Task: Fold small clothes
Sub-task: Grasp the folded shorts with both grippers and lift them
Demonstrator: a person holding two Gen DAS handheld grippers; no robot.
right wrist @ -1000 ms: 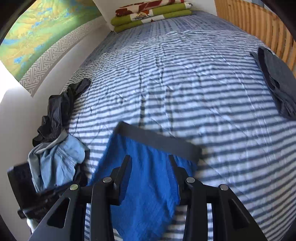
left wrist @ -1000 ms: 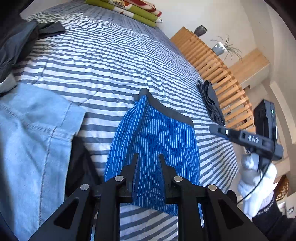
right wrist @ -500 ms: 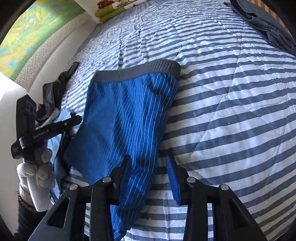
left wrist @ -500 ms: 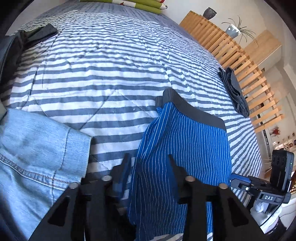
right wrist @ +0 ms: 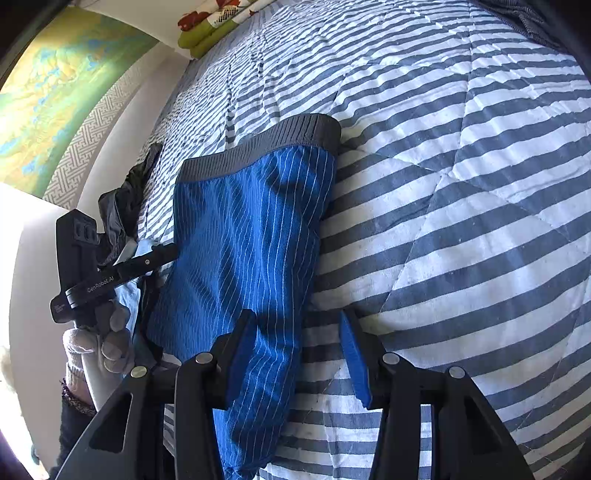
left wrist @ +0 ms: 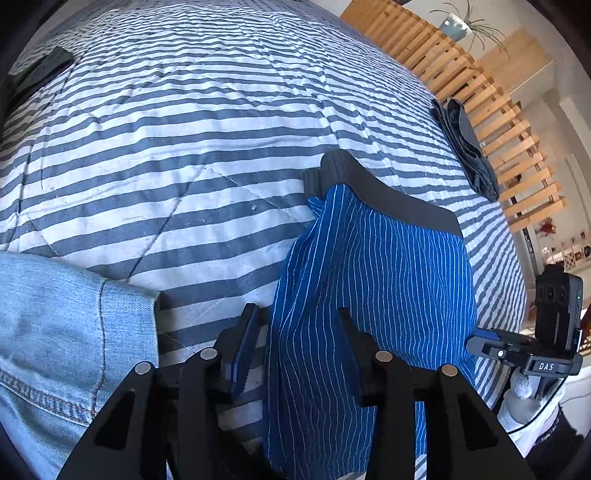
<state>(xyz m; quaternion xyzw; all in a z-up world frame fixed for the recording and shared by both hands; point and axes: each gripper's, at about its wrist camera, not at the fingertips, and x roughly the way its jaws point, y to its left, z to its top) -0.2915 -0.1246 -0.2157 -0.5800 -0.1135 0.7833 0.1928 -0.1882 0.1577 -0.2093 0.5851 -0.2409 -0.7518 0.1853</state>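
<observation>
Blue pinstriped boxer shorts (left wrist: 373, 295) with a dark grey waistband (left wrist: 391, 195) lie flat on the striped bed cover (left wrist: 184, 129). My left gripper (left wrist: 297, 339) is open at the shorts' lower left corner, and the cloth's left edge runs between its fingers. In the right wrist view the shorts (right wrist: 240, 240) stretch away from my right gripper (right wrist: 297, 347), which is open at the lower right corner with a leg edge lying between its fingers. Each view also shows the other gripper, the right gripper (left wrist: 528, 354) and the left gripper (right wrist: 110, 273), the left held by a gloved hand (right wrist: 99, 343).
A light denim garment (left wrist: 55, 332) lies left of the shorts. A folded dark grey garment (left wrist: 469, 147) rests by the wooden slatted frame (left wrist: 461, 74). Dark clothes (right wrist: 122, 206) are heaped near the wall, with green pillows (right wrist: 207, 33) at the bed's head.
Both grippers have dropped closer to the shorts' lower corners, the right one shifting from the middle to the right edge. The left gripper's fingers have spread wider.
</observation>
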